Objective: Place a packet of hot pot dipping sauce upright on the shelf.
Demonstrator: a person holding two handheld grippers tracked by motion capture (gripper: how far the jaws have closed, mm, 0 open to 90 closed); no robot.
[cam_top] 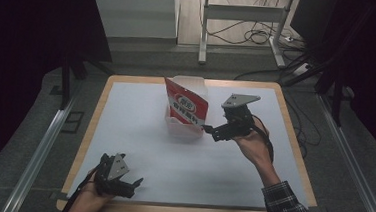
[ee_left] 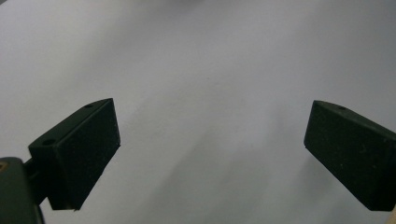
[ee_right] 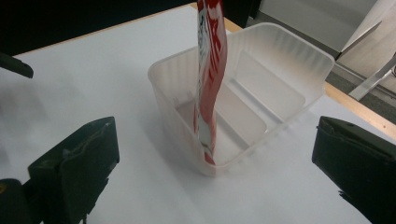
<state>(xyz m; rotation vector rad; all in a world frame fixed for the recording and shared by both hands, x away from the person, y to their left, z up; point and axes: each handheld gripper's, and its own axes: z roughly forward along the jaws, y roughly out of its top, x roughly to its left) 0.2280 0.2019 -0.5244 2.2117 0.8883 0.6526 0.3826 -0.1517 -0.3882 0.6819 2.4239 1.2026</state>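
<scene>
One red-and-white foil snack pouch (ee_right: 208,79) is standing on edge in a translucent plastic tub (ee_right: 280,56), liable to topple if the right claw (cam_top: 213,131), jaws spread empty, is nudging it; left claw (cam_top: 133,186) is likewise gaping over the white tabletop (cam_top: 139,132).

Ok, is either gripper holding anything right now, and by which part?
Nothing is held. The right gripper is open just short of the red packet standing in the plastic tub; the left gripper is open over bare table.
</scene>
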